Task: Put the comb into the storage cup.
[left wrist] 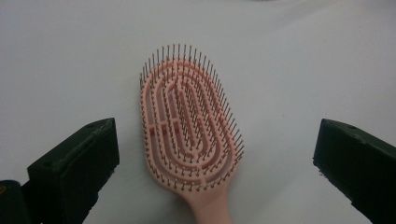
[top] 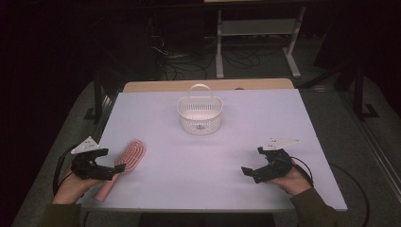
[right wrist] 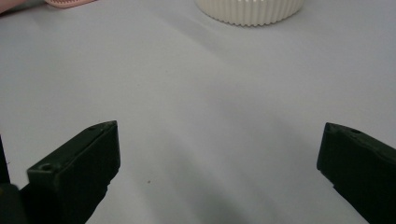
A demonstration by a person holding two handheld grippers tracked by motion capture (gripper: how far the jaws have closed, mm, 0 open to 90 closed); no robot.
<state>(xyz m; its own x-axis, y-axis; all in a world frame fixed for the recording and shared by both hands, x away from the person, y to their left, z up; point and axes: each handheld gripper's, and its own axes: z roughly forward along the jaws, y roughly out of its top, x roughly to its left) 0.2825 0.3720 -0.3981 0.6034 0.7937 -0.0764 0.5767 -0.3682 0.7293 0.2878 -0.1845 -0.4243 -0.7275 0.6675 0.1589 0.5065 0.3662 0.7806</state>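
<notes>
A pink hairbrush [top: 124,163] lies bristles up near the table's front left, its handle pointing toward the front edge. My left gripper [top: 110,160] is open, its jaws standing wide on either side of the brush's handle end without touching it. Seen from the left gripper view, the hairbrush [left wrist: 189,121] lies between the two black jaws, head pointing away. A white slotted basket [top: 200,113] with a raised handle stands at the table's middle back. My right gripper [top: 253,161] rests open at the front right, nothing between its jaws. The basket's base [right wrist: 248,10] shows far ahead of it.
The white table top [top: 208,156] is bare between the two grippers and in front of the basket. A wooden edge [top: 208,85] runs behind the table. Beyond it, cables and a white metal stand [top: 257,33] sit on the dark floor.
</notes>
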